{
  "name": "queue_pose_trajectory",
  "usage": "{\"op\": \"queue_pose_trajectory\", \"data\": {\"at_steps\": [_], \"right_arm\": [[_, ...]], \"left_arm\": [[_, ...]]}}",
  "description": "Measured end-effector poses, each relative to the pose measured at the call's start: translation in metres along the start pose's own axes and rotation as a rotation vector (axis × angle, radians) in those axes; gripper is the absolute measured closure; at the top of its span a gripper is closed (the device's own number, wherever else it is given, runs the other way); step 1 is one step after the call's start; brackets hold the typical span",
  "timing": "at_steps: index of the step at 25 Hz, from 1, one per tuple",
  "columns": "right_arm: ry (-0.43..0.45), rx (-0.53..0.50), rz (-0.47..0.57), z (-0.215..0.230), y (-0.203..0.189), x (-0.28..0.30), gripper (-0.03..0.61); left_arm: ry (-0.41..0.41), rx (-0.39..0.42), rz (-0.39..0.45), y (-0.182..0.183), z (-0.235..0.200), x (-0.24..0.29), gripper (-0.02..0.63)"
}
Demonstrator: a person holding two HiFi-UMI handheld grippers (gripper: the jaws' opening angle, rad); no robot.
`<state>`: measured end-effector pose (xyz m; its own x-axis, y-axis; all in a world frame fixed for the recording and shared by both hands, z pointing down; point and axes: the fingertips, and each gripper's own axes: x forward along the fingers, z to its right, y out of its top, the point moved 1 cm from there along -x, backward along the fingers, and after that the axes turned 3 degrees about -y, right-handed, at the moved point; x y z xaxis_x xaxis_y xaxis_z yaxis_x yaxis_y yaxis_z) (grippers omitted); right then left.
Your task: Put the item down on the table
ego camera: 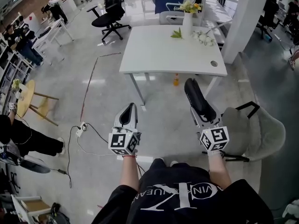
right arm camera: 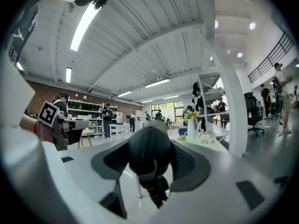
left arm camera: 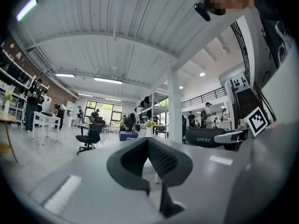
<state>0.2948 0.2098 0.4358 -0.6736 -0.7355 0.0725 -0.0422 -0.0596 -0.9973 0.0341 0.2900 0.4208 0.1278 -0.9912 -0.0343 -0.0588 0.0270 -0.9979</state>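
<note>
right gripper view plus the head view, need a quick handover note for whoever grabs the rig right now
Left gripper: tongs together, empty.
Right gripper: tongs closed on a dark item, held at waist height.
Table: white, ahead across open floor, with a vase at its far edge; the near part is bare.
Done: item is in hand.
Left: walk to the table, lower the item onto the bare part, open the right tongs.

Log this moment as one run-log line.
right gripper: shut on dark rounded item | left gripper: shut, empty | white rectangular table: ahead, item not yet placed
</note>
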Motion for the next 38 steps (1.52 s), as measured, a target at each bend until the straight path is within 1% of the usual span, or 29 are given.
{"op": "queue_pose_trajectory", "data": {"at_steps": [5, 10, 15, 18, 24, 29, 33, 38], "right_arm": [[0.004, 0.040, 0.008, 0.005, -0.004, -0.011, 0.319], [0.033, 0.034, 0.019, 0.003, -0.003, -0.016, 0.319], [0.048, 0.045, 0.028, 0.008, -0.003, -0.007, 0.319], [0.045, 0.045, 0.031, 0.013, -0.004, 0.006, 0.319], [0.036, 0.031, 0.035, 0.021, 0.002, 0.053, 0.319], [0.023, 0.027, 0.022, 0.028, 0.006, 0.103, 0.319], [0.011, 0.038, 0.008, 0.035, 0.007, 0.144, 0.319], [0.003, 0.056, -0.029, 0.030, 0.001, 0.188, 0.319]], "left_arm": [[-0.001, 0.001, -0.006, -0.008, 0.012, -0.004, 0.604], [0.014, -0.001, 0.005, -0.005, 0.017, -0.005, 0.604], [0.006, 0.016, 0.004, -0.002, 0.019, 0.010, 0.604], [-0.004, 0.018, 0.009, -0.005, 0.012, 0.027, 0.604], [-0.034, 0.000, 0.005, -0.012, -0.018, 0.073, 0.604], [-0.013, -0.035, 0.006, -0.013, -0.062, 0.113, 0.604], [-0.036, -0.032, -0.006, -0.017, -0.085, 0.143, 0.604], [-0.031, -0.061, -0.034, -0.023, -0.123, 0.169, 0.604]]}}
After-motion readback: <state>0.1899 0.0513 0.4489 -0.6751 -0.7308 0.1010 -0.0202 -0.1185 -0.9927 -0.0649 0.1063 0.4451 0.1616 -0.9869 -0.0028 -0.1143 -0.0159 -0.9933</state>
